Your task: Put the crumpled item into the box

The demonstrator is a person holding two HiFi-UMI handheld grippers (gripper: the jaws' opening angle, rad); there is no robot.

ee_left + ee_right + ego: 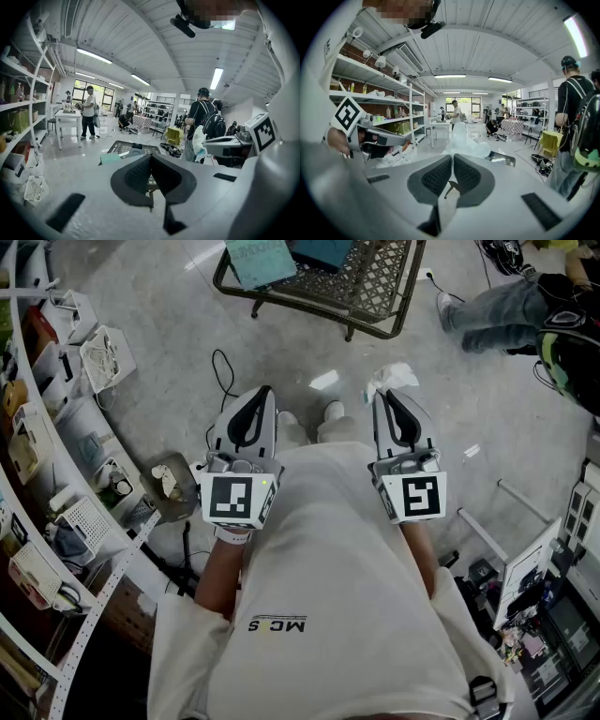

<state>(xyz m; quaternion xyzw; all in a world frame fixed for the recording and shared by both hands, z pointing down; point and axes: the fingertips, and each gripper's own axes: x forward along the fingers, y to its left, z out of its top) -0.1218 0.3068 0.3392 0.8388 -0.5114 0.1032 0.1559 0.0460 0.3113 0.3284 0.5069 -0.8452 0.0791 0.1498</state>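
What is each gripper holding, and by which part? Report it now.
The right gripper pinches the crumpled white wad by its near edge; the rest sticks out past the jaws. The left gripper is shut on nothing.

crumpled item [393, 377] white; marker cube [236, 500] black-and-white squares; floor [169, 296] grey

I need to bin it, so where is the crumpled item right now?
In the head view the crumpled item is pinched in the right gripper, held over the floor just below the metal mesh frame.
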